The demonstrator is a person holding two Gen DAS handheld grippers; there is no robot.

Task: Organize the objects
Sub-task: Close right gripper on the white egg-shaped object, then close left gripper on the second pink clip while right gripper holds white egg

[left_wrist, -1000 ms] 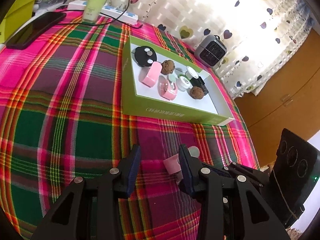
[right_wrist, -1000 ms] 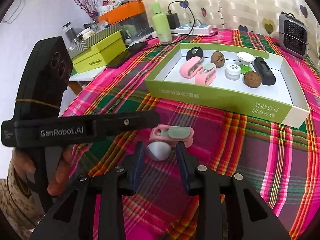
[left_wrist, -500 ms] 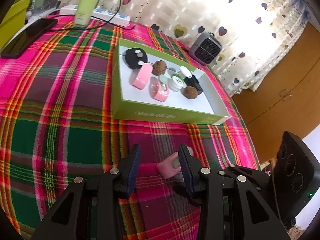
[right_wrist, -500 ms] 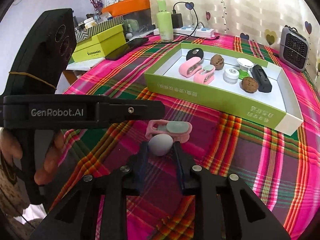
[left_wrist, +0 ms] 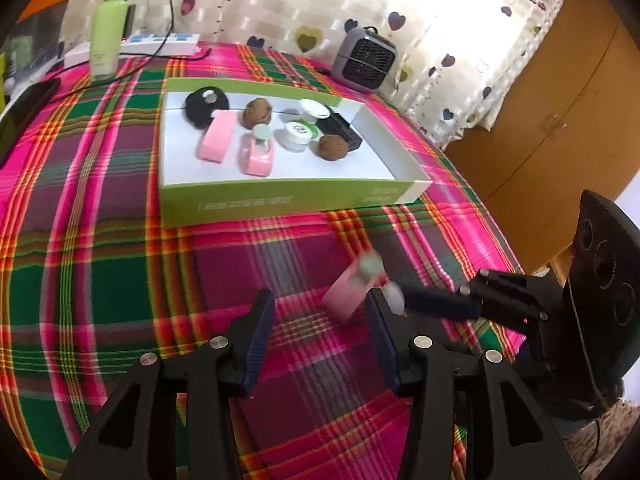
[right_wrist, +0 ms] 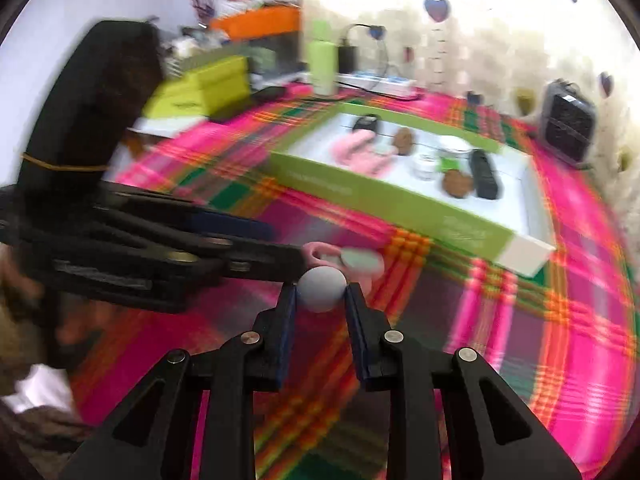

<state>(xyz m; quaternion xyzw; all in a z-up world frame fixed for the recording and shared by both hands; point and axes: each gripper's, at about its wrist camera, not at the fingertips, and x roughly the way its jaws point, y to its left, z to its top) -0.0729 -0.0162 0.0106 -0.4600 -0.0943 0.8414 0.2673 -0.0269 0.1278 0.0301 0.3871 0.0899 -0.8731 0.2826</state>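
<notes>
A pale grey ball sits clamped between the pads of my right gripper, just above the plaid cloth. Right behind it lies a pink holder with a pale green disc. In the left wrist view the same pink holder is blurred, just ahead of my left gripper and close to its right finger. The left jaws are opening, and neither pad touches the holder. My right gripper reaches in from the right with the ball. The green box holds pink holders, walnuts, white jars and black items.
A green bottle, a power strip and a phone lie at the far left of the table. A small grey heater stands behind the box. Yellow-green boxes are stacked off the table's left, and a wooden cabinet is on the right.
My right gripper closed on the grey ball and raised it a little. My left jaws spread wider, and the left view swung so the box now faces it squarely.
</notes>
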